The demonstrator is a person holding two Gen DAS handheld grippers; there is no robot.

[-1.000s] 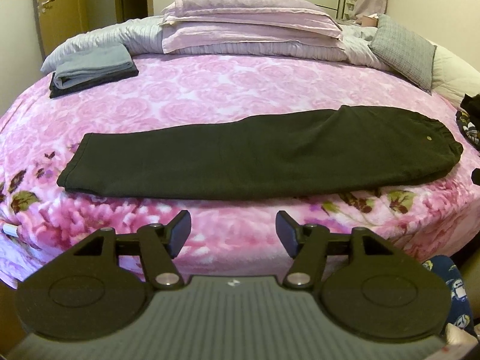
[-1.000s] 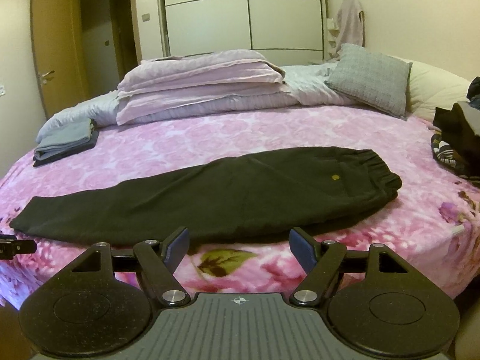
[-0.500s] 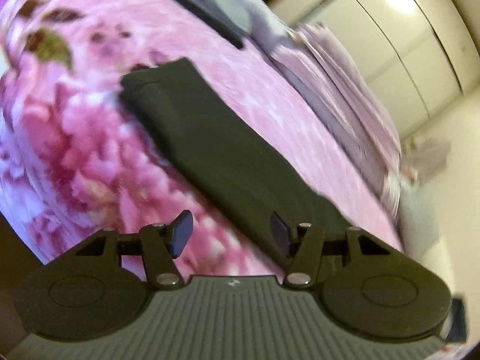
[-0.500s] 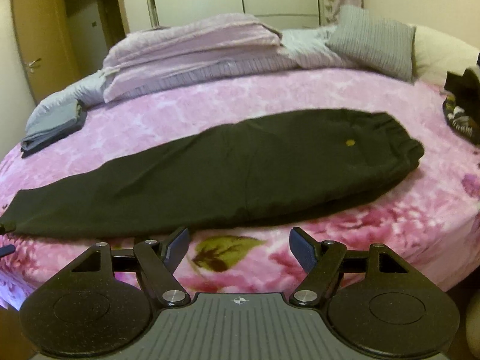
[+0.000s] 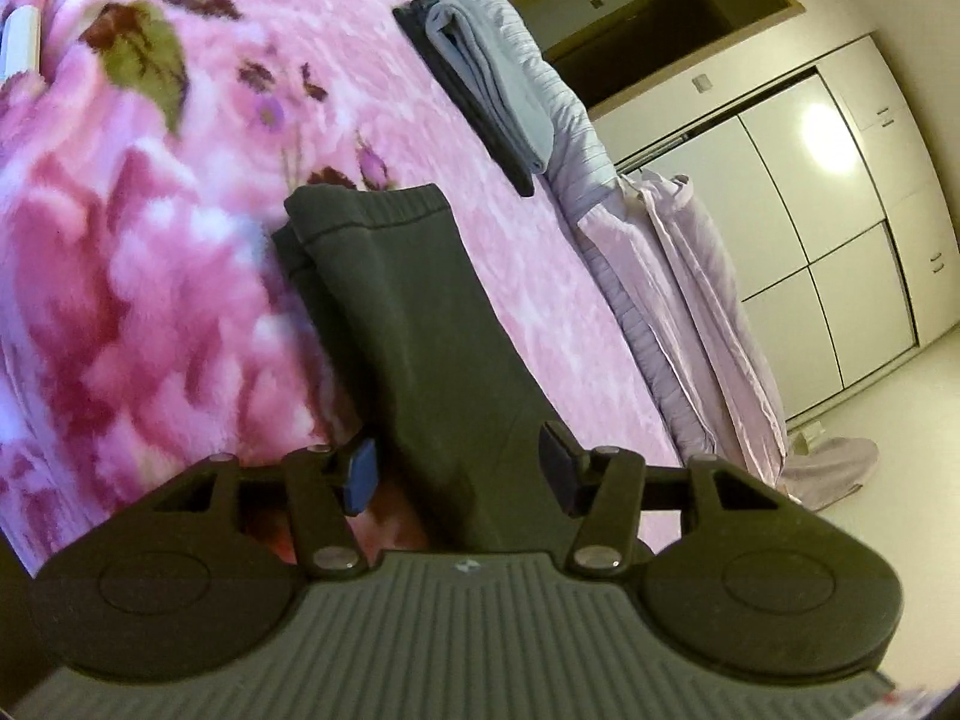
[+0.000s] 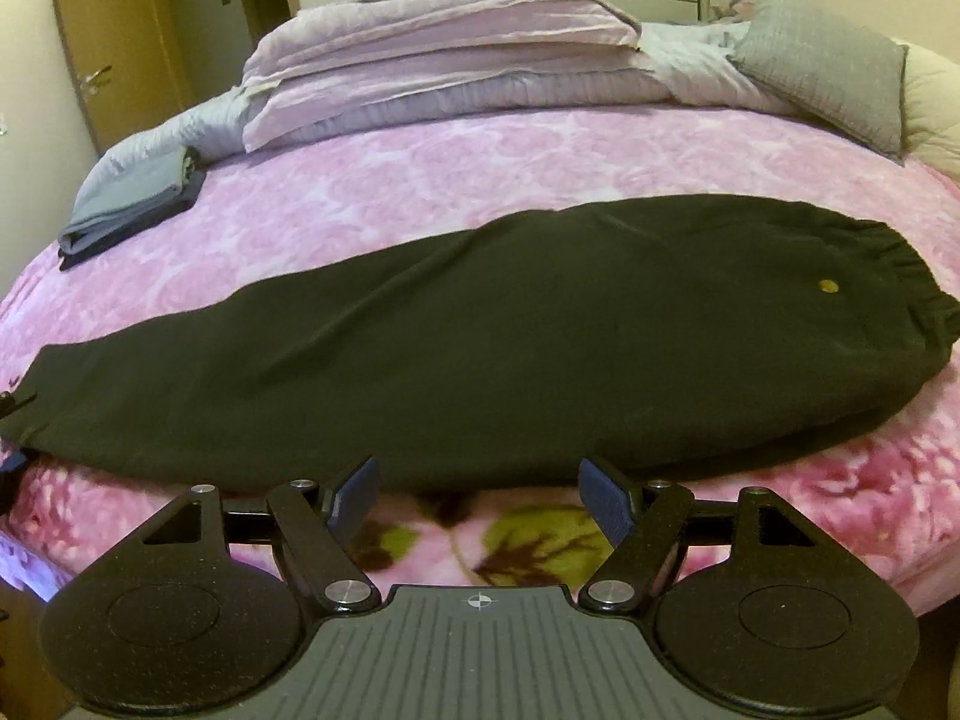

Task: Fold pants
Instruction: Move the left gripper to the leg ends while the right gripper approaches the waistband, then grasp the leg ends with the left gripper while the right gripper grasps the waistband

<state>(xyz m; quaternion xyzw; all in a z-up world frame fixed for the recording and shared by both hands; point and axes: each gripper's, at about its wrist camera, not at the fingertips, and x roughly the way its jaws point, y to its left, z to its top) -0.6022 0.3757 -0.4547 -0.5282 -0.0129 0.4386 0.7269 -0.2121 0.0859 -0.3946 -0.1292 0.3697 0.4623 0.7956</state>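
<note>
Dark pants (image 6: 480, 330) lie flat and lengthwise across the pink floral blanket (image 6: 540, 150), waistband (image 6: 900, 276) on the right, leg hems on the left. My right gripper (image 6: 480, 495) is open just in front of the pants' near edge, around their middle, with only blanket between its fingers. In the left wrist view the picture is rolled over sideways. There the leg end (image 5: 366, 204) of the pants (image 5: 408, 324) runs away from my left gripper (image 5: 459, 471). The leg passes between its fingers, which stand apart and do not press on the cloth.
A folded grey and dark stack of clothes (image 6: 132, 198) sits at the bed's far left. Lilac folded bedding (image 6: 432, 60) and a grey pillow (image 6: 822, 66) line the far side. A wooden door (image 6: 102, 48) and white wardrobe doors (image 5: 840, 240) stand beyond the bed.
My left gripper rolled sideways and dropped close to the leg end, its fingers a little narrower. My right gripper came lower and nearer to the pants' front edge.
</note>
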